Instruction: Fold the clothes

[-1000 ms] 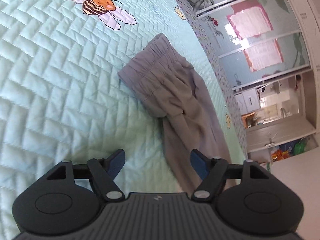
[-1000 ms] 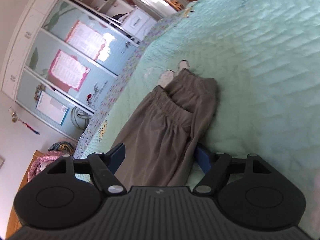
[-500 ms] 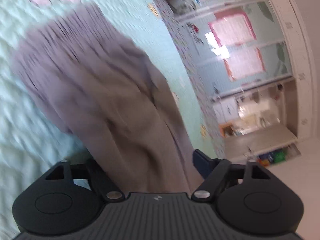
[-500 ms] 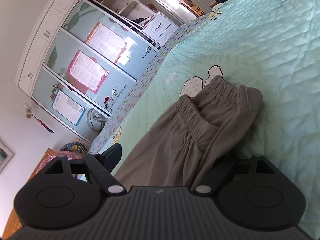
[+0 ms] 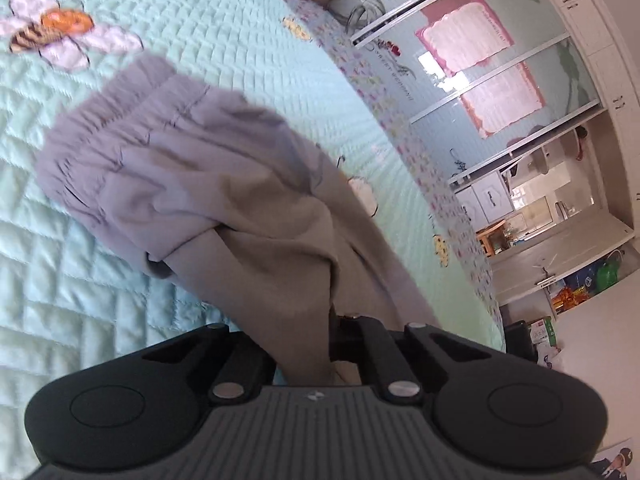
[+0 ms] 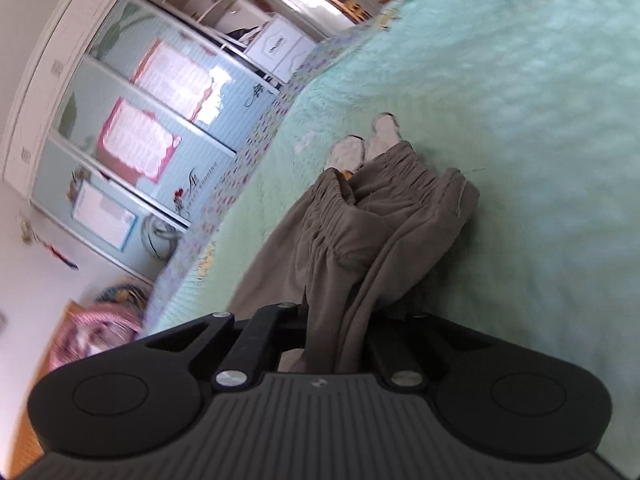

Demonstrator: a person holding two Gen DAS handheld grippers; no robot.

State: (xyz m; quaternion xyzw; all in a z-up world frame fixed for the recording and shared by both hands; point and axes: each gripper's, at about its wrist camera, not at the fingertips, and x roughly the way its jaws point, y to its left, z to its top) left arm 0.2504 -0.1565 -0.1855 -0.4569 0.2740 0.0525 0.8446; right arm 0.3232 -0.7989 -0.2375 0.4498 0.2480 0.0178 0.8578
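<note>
Trousers [image 5: 224, 216], claw tips hidden w/in cloth

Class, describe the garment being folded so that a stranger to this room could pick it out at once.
Start at the mint-green quilted bedspread. On it, below the embroidered bee, lie the grey-brown trousers. They are the only garment there, with a gathered elastic waistband, and cloth runs into the left claw and right claw.

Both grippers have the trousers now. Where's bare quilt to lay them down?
Open quilt lies left of the trousers, below the bee patch; in the right wrist view, wide bare quilt lies right of them. Tighter toward the floral bed edge.
</note>
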